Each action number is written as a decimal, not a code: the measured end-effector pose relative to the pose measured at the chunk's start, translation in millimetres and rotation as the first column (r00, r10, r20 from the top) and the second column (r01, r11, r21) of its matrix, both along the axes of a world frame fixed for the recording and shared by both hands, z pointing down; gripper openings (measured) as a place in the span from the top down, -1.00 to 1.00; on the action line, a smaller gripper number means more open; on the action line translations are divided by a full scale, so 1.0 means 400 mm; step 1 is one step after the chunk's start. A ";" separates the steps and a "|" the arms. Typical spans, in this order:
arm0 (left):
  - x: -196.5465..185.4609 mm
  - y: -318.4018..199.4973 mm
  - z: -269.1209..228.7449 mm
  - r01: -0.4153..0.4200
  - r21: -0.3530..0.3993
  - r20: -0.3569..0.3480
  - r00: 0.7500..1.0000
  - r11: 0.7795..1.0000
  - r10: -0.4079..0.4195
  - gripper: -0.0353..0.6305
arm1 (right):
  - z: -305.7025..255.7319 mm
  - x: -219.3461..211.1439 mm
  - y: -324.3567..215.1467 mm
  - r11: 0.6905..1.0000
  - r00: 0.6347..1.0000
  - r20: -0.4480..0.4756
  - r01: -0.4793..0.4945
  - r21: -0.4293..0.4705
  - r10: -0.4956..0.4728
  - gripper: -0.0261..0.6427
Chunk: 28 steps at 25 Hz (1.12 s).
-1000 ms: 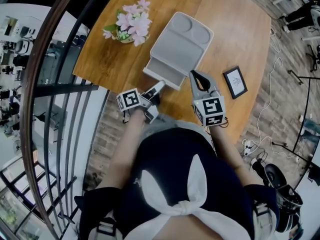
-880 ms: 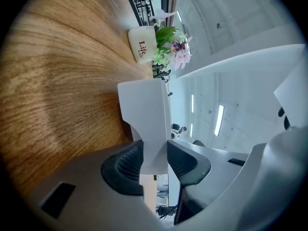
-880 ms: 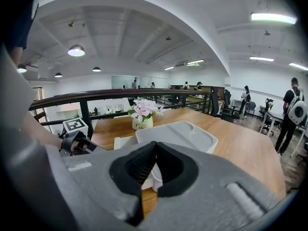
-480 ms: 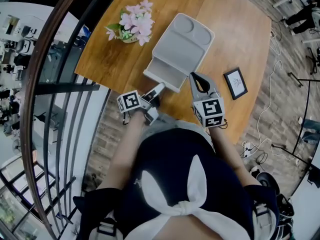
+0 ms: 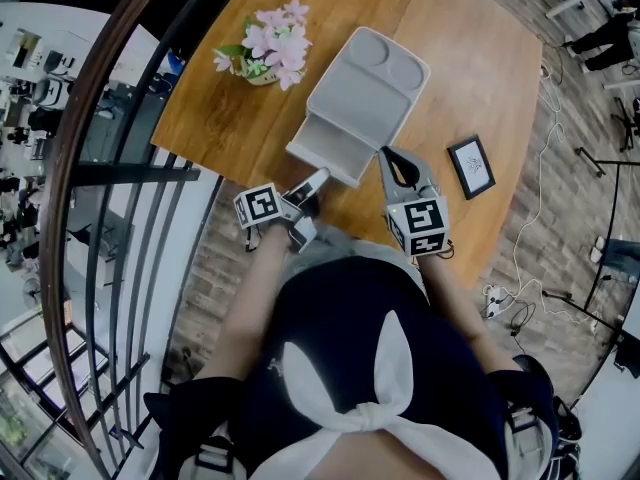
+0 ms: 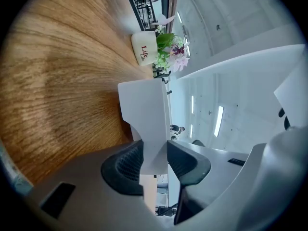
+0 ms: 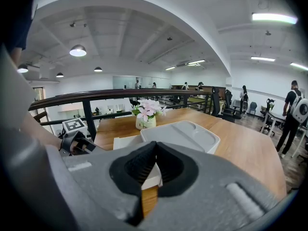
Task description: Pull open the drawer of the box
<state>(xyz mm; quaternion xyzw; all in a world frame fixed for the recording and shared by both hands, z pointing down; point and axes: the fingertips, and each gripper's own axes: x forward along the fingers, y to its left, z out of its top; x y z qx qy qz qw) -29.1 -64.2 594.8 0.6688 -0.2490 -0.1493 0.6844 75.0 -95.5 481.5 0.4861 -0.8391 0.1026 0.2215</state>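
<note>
A grey box (image 5: 365,83) with a tray-shaped top stands on the wooden table (image 5: 470,68). Its drawer (image 5: 330,146) sticks out of the near side toward me. My left gripper (image 5: 316,180) is shut on the drawer's front panel (image 6: 144,109), which runs between its two pads (image 6: 122,165). My right gripper (image 5: 386,154) hovers by the drawer's right corner, jaws shut with nothing between them. In the right gripper view (image 7: 155,150) the box (image 7: 183,134) and the drawer (image 7: 126,142) lie just beyond the fingertips.
A pot of pink flowers (image 5: 265,48) stands left of the box. A small black framed picture (image 5: 470,165) lies at the right near the table's edge. A dark railing (image 5: 130,168) runs along the table's left side.
</note>
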 end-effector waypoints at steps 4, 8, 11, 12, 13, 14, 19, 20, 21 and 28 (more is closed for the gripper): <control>-0.012 0.008 0.008 -0.004 0.025 0.028 1.000 1.000 0.003 0.40 | -0.001 -0.009 0.006 1.000 1.000 0.000 0.009 0.000 -0.009 0.93; -0.017 0.023 0.007 0.001 0.017 0.018 1.000 1.000 -0.001 0.40 | 0.000 -0.018 0.015 1.000 1.000 0.000 0.020 0.002 -0.020 0.93; -0.021 0.035 0.006 0.005 0.007 0.014 1.000 1.000 -0.006 0.40 | -0.003 -0.024 0.023 1.000 1.000 0.001 0.026 0.006 -0.026 0.93; -0.022 0.038 0.007 0.006 0.007 0.016 1.000 1.000 -0.006 0.40 | -0.003 -0.025 0.025 1.000 1.000 0.002 0.027 0.007 -0.027 0.93; -0.026 0.040 0.009 0.004 0.015 0.026 1.000 1.000 -0.005 0.40 | -0.003 -0.025 0.028 1.000 1.000 0.002 0.028 0.007 -0.028 0.93; -0.029 0.043 0.011 0.003 0.022 0.035 0.999 1.000 -0.004 0.40 | -0.003 -0.026 0.032 1.000 1.000 0.003 0.029 0.006 -0.029 0.93; -0.030 0.062 0.007 0.003 0.010 0.024 1.000 1.000 -0.004 0.40 | -0.002 -0.027 0.053 1.000 1.000 0.005 0.031 0.005 -0.031 0.93; -0.030 0.066 0.005 0.004 0.002 0.017 1.000 1.000 -0.004 0.40 | -0.001 -0.027 0.056 1.000 0.999 0.005 0.031 0.004 -0.031 0.93; -0.031 0.069 0.006 0.004 0.000 0.018 1.000 1.000 -0.004 0.40 | -0.001 -0.027 0.059 1.000 0.999 0.006 0.031 0.003 -0.031 0.93; -0.028 0.086 -0.006 0.015 -0.015 -0.010 1.000 1.000 -0.015 0.40 | -0.003 -0.021 0.076 1.000 1.000 0.008 0.027 0.003 -0.027 0.93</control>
